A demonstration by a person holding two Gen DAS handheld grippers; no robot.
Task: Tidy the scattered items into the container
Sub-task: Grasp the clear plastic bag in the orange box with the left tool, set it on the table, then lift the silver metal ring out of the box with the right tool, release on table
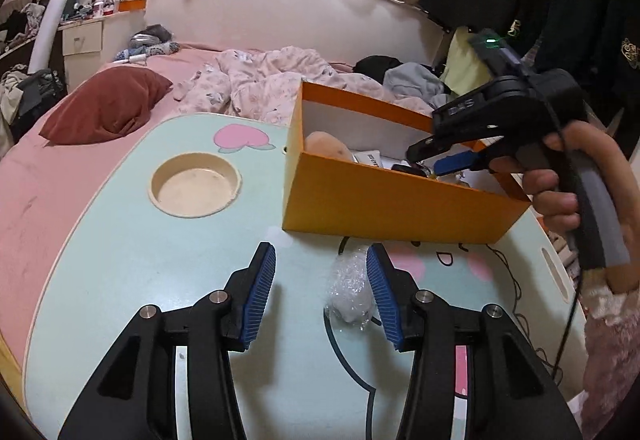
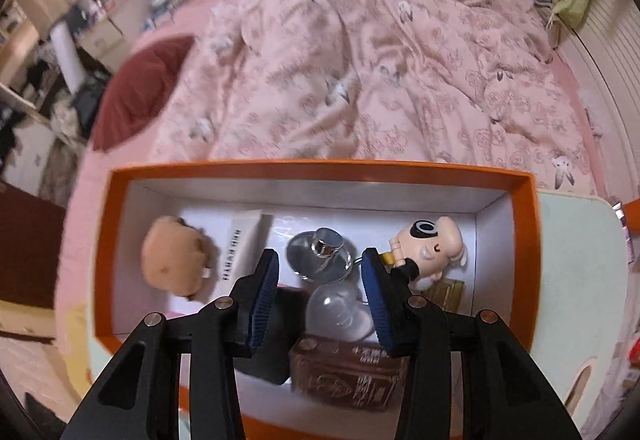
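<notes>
The crinkled plastic wrapper is lying on the table, just inside the right finger of the left hand-held gripper; we are seeing its jaws standing apart, the pads pressing on nothing that we can make out, though that finger is hiding the wrapper's right edge. What is wrapped inside is too blurred for us to tell.

Ahead of the left hand-held gripper the orange box is sitting on the table, and from this side its near wall is hiding most of the contents. The right hand-held gripper is reaching down over the box, a hand gripping its handle.

The right wrist view is giving us what the left cannot: the box seen from above, with a plush toy left of the right hand-held gripper, a white tube, a round glass bottle ahead of the fingertips, a clear heart-shaped bottle between the fingers, a brown carton beneath it, and a small figurine beside the right finger. Those jaws are standing apart, clamping nothing. The wrapper is not showing in this view.
</notes>
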